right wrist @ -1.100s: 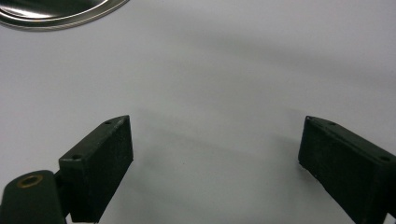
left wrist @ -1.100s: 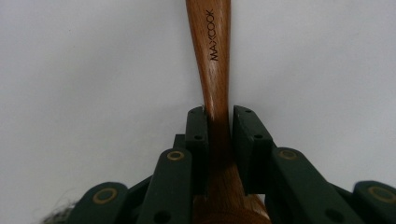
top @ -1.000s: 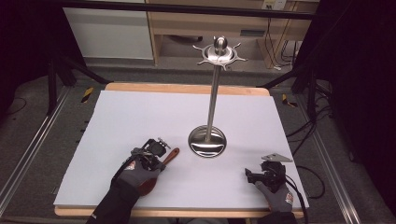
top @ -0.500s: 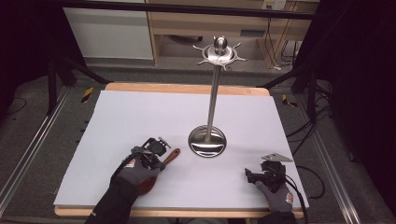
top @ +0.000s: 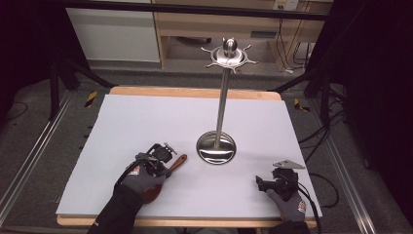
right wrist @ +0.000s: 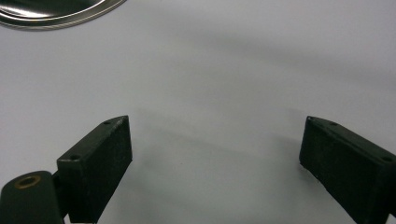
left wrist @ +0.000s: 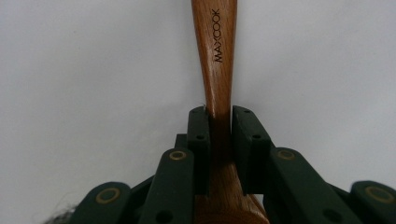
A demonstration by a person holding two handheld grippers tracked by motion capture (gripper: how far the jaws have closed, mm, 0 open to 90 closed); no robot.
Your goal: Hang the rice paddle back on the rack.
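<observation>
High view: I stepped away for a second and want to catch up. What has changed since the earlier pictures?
The left gripper, shut on the wooden utensil, has turned it slightly, so more of the handle now pokes out toward the metal stand. The right gripper stayed open and parked; the stand stayed put.

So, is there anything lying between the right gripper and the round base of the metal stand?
No. In the high view, only bare white table cover lies between the right gripper and the stand's base; the right gripper view agrees.
</observation>
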